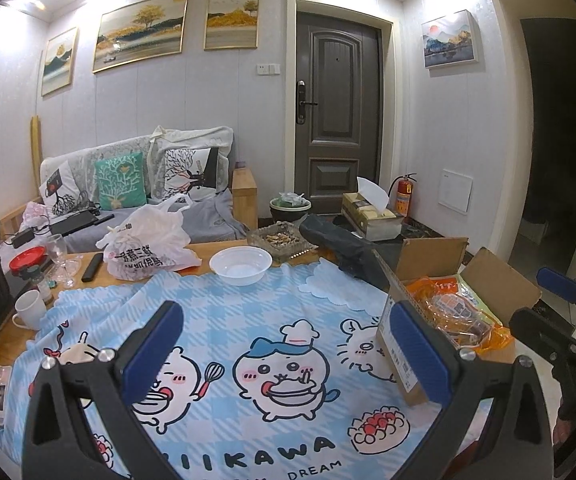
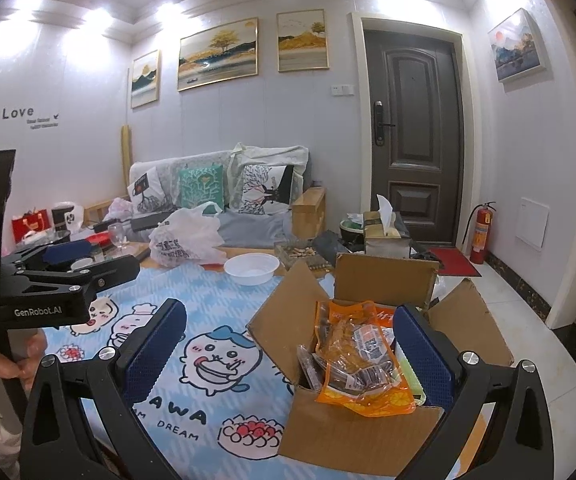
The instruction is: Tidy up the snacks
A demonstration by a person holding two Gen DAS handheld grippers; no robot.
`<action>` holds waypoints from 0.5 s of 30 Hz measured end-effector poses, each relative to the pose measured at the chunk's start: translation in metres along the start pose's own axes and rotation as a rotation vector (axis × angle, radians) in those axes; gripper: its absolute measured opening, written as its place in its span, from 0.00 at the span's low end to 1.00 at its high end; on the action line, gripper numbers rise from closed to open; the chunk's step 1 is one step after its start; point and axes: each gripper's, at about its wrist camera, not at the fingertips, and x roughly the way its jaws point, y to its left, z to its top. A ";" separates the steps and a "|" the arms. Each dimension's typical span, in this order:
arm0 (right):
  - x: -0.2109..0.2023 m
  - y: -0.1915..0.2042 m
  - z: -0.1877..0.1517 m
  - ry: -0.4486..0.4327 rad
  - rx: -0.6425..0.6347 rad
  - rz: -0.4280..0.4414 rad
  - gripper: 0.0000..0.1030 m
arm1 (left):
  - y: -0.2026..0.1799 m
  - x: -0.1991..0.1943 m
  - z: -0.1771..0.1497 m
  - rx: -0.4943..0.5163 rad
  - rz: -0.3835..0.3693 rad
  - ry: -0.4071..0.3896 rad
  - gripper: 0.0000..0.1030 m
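An orange snack packet [image 2: 362, 364], crinkled and partly see-through, was seen lying on top of other packets in an open cardboard box [image 2: 352, 436] on the worktop's blue checked cloth [image 2: 224, 312]. The right gripper [image 2: 288, 348] was held with fingers wide and empty, the packet framed between them, nearer the right finger, untouched. The left gripper [image 1: 288, 348] was likewise spread wide over the cloth, the box just beyond its right finger. Farther back stood a white bowl [image 2: 251, 268].
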 end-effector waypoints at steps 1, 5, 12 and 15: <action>-0.001 0.000 0.000 -0.001 0.000 0.001 1.00 | 0.000 0.000 0.000 0.000 0.000 0.000 0.99; -0.003 0.002 -0.002 -0.002 -0.001 0.004 1.00 | 0.000 -0.001 0.001 0.000 -0.001 -0.002 0.99; -0.003 0.001 -0.002 -0.001 0.000 0.003 1.00 | 0.000 0.000 0.001 0.001 -0.003 -0.002 0.99; -0.003 0.001 -0.002 -0.001 0.001 0.005 1.00 | 0.000 0.000 0.001 0.001 -0.004 -0.002 0.99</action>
